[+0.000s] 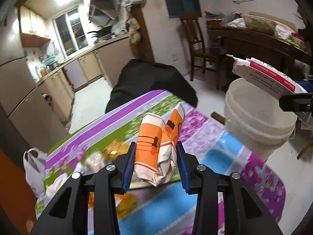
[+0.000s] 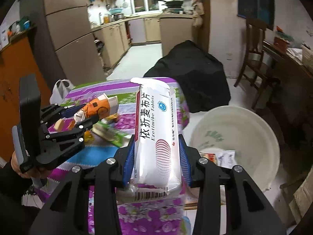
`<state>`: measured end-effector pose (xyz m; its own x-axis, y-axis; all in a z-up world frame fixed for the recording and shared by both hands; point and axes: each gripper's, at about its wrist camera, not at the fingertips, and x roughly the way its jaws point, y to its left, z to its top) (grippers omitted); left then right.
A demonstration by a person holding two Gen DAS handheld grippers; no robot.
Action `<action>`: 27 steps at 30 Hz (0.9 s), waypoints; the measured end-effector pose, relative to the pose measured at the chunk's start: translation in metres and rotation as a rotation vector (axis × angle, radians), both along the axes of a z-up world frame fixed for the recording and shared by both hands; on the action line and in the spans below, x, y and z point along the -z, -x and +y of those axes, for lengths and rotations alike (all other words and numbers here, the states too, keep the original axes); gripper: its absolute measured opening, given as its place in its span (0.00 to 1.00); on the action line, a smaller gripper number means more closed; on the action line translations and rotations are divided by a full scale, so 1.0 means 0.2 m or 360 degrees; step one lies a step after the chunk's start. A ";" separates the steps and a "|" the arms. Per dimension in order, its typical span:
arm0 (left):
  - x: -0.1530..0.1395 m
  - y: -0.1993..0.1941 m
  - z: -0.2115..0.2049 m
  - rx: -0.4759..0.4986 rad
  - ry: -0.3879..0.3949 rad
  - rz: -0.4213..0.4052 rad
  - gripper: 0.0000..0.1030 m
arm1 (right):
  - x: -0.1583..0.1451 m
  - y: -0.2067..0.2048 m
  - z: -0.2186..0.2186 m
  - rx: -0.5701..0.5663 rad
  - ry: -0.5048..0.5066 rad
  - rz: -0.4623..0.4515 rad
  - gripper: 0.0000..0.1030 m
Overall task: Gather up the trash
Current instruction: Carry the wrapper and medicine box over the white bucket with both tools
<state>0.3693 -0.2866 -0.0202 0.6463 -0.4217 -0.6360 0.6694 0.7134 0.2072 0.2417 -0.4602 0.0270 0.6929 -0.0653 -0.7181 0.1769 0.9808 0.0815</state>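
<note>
Left wrist view, carton: one crumpled orange-and-white carton (image 1: 156,146) is pinched between the blue pads of the left gripper (image 1: 156,154), jaws narrowed onto its sides; it points forward past the fingertips, above the flowered tablecloth (image 1: 225,156).
Left wrist view, bucket: one white bucket (image 1: 258,121) stands ahead and to the right of the tool, off the table's edge.
Left wrist view, unclear: blurred yellow scraps (image 1: 115,148) lie left of the fingers, kind not readable; the white-and-pink box (image 1: 268,76) is cut off by the right edge.
Right wrist view, box: one white tablet box (image 2: 156,137), torn open at the far end, printed "Ezetimibe Tablets", is clamped between the pads of the right gripper (image 2: 157,156), over the table's near edge.
Right wrist view, bucket: it sits right of the tool, wrappers (image 2: 221,156) inside, partly hidden by the finger.
Right wrist view, neighbour: far left, the other gripper holds the orange carton.
</note>
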 end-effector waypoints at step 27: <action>0.04 0.15 -1.32 0.0736 -0.0060 0.0086 0.41 | 0.09 0.20 -0.76 0.0482 0.0013 0.0267 0.38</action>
